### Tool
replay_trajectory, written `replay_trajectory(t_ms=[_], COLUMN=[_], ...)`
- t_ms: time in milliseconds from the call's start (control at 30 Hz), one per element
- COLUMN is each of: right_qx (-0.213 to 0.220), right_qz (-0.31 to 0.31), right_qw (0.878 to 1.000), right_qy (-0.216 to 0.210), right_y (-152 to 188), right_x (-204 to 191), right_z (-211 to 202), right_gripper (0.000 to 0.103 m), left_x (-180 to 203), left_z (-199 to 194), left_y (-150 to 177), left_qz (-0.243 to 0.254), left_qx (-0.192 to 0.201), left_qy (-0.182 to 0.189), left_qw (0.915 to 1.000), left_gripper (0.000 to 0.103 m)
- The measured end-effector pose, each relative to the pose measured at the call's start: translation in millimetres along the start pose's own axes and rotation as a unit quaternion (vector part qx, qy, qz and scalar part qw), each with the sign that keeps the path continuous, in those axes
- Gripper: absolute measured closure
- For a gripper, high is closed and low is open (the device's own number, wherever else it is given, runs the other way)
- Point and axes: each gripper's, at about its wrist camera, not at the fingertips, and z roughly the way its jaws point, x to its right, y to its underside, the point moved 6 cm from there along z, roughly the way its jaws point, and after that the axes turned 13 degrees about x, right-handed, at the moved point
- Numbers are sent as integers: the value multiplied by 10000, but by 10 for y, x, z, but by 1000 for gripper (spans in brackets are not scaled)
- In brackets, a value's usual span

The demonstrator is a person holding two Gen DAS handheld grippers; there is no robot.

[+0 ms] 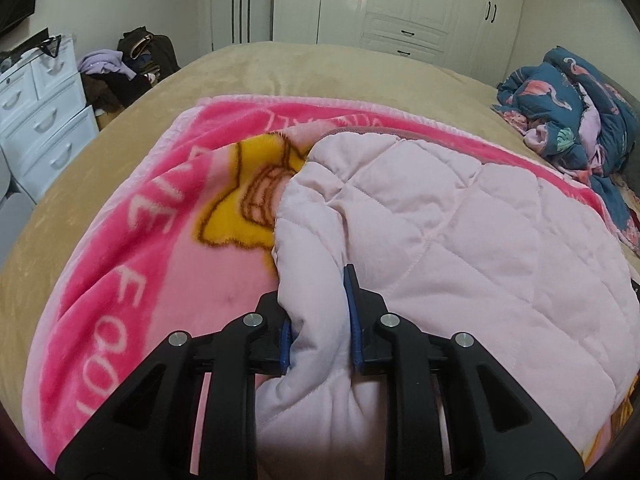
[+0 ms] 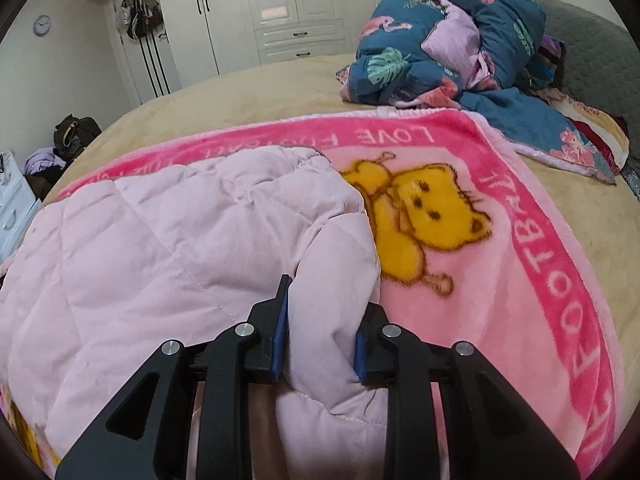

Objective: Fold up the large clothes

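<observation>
A pale pink quilted garment (image 1: 460, 232) lies spread on a pink fleece blanket (image 1: 120, 264) with a yellow bear print. My left gripper (image 1: 316, 300) is shut on a bunched fold at the garment's left edge, its blue pads pressed into the padded cloth. In the right wrist view the same pale pink quilted garment (image 2: 180, 240) fills the left half, and my right gripper (image 2: 324, 312) is shut on a thick fold at its right edge, beside the bear on the pink fleece blanket (image 2: 520, 272). The near hem is hidden under the gripper bodies.
The blanket lies on a bed with a tan cover (image 1: 320, 68). A crumpled blue flamingo-print duvet (image 2: 460, 40) is heaped near the grey headboard (image 2: 592, 60). White drawers (image 1: 36, 112) and a pile of clothes (image 1: 120, 68) stand at the left. White wardrobes (image 2: 280, 4) line the far wall.
</observation>
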Motion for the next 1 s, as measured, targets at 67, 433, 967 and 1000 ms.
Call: replay_trajectory(t_ms=[67,433,967,1000], right_qx=[-51,-75,487,358], right_qz=[-16,-73,-585,-600], right_qw=[10000,9995,9937,9934], right_qy=[55,301,-829,-910], right_y=[9,34,374,440], right_x=[-13,-2,-776,-822], right_z=[40,-208,-1315,-1295], right_gripper=[76,47,15,15], left_x=[-1,-27,532,603], left_z=[29,-140,-1212,-1213], left_y=[9,10,126,220], left_qz=[27,-39,211,225], left_qx=[-29,-176,222,130], left_qy=[-32,-92,707,779], left_qw=[10000,9998,9970,9966], left_gripper=[88,78,25,25])
